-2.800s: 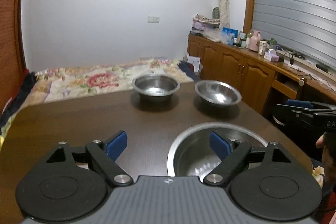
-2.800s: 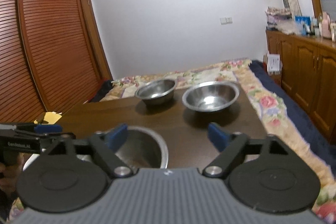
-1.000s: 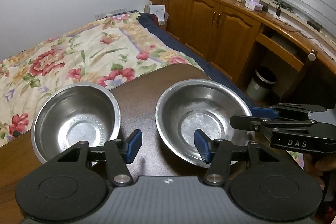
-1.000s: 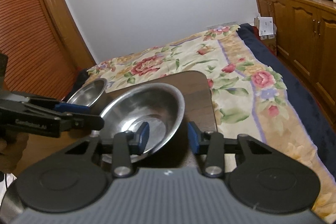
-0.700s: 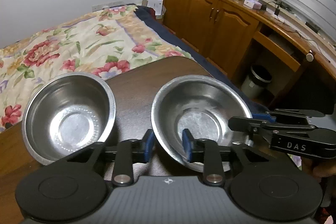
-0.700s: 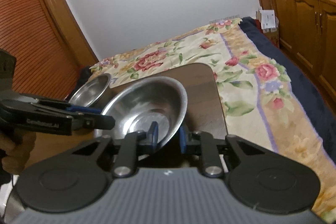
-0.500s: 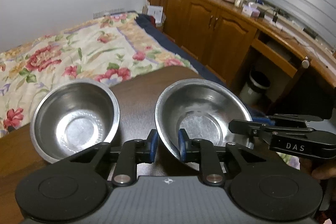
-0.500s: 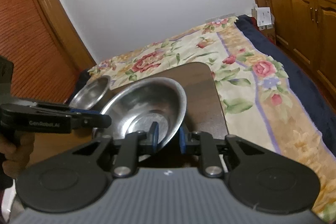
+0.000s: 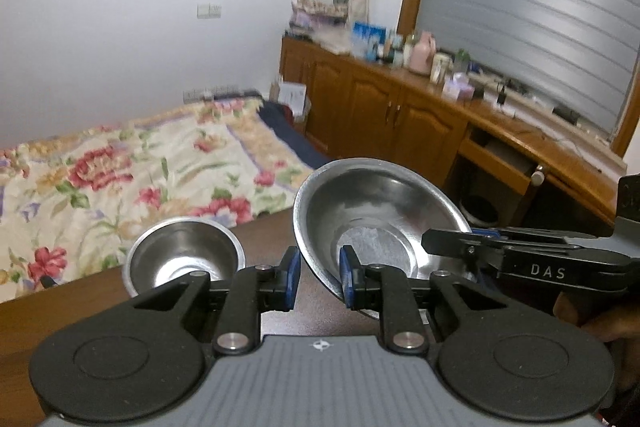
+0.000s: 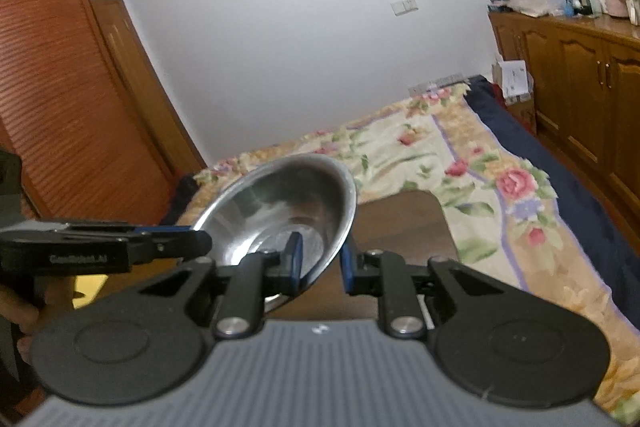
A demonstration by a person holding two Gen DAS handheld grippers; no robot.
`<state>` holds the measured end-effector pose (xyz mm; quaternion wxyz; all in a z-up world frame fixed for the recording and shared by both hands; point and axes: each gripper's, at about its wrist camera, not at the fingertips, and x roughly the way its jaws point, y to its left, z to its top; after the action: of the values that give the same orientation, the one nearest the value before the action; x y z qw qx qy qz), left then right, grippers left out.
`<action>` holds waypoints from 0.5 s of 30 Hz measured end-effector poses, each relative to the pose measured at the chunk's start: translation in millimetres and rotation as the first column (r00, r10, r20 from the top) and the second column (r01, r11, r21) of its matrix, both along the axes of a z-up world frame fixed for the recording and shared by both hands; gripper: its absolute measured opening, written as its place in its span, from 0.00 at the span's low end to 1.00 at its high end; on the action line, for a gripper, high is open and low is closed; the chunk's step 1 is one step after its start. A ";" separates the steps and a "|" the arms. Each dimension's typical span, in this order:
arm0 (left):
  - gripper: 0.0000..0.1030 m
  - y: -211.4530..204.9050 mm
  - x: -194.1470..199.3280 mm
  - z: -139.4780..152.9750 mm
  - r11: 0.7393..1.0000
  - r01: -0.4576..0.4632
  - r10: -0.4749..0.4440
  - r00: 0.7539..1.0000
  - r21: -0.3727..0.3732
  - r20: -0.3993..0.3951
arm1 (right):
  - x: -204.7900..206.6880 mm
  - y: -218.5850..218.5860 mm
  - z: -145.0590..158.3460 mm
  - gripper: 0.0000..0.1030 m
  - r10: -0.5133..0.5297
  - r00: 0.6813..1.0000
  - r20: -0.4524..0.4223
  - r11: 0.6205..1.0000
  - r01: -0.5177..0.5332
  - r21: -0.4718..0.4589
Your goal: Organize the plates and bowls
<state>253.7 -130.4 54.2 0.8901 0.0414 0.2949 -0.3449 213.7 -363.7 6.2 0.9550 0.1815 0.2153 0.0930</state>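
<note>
Both my hand-held grippers clamp the wide steel bowl above the bench.

From the left: the small steel bowl sits alone on the dark wooden bench, with the flowered bed behind it. My left hand-held gripper is clenched on the near rim of the wide steel bowl, which is raised clear of the bench and tilted toward me. My right hand-held gripper is pinched on the bowl's opposite rim, blue pads on either side of the metal. Wooden cabinets run along the right wall.
</note>
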 end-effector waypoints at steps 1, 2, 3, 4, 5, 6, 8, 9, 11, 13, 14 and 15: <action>0.22 3.5 -4.8 2.7 1.000 -0.003 0.003 1.000 -0.002 0.007 | -4.0 3.2 3.4 0.21 0.005 1.000 0.015 1.000 -0.005 -0.008; 0.22 8.4 -9.6 4.6 1.000 -0.005 0.005 1.000 -0.004 0.013 | -7.4 5.7 5.7 0.21 0.009 1.000 0.024 1.000 -0.009 -0.012; 0.22 12.3 -14.1 6.9 1.000 -0.007 0.007 1.000 -0.008 0.019 | -10.4 8.6 8.2 0.21 0.015 0.999 0.034 1.000 -0.014 -0.016; 0.22 16.0 -18.4 8.9 1.000 -0.009 0.009 1.000 -0.010 0.026 | -13.6 12.1 10.6 0.21 0.019 0.999 0.043 1.000 -0.018 -0.024; 0.22 20.3 -22.6 10.2 1.000 -0.012 0.012 0.999 -0.012 0.032 | -16.1 15.5 12.6 0.21 0.022 0.999 0.049 0.999 -0.020 -0.034; 0.22 23.9 -26.3 11.5 1.000 -0.014 0.015 0.999 -0.013 0.038 | -18.3 18.6 14.0 0.21 0.026 0.998 0.054 0.999 -0.024 -0.043; 0.22 30.7 -32.8 13.9 1.000 -0.020 0.021 0.999 -0.013 0.047 | -22.4 24.9 16.4 0.21 0.040 0.997 0.063 0.998 -0.036 -0.056; 0.22 33.7 -35.8 14.6 1.000 -0.023 0.024 0.999 -0.013 0.049 | -24.6 27.7 17.5 0.21 0.044 0.997 0.066 0.997 -0.040 -0.061; 0.22 40.1 -43.5 15.0 1.000 -0.028 0.028 0.998 -0.011 0.057 | -27.8 32.7 18.5 0.21 0.053 0.996 0.072 0.997 -0.048 -0.068; 0.22 48.2 -53.2 12.7 0.999 -0.036 0.037 0.997 -0.018 0.062 | -31.5 36.8 17.8 0.21 0.064 0.995 0.075 0.996 -0.059 -0.068; 0.22 51.6 -57.6 10.7 0.999 -0.041 0.042 0.997 -0.024 0.059 | -34.0 39.1 17.2 0.21 0.071 0.995 0.075 0.995 -0.066 -0.069; 0.22 55.3 -63.8 7.9 0.999 -0.045 0.047 0.997 -0.028 0.054 | -36.5 41.8 16.2 0.21 0.077 0.994 0.077 0.995 -0.072 -0.072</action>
<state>189.9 -75.0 62.0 0.9060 0.0319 0.2667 -0.3270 177.2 -321.9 22.3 0.9644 0.1363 0.1870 0.1282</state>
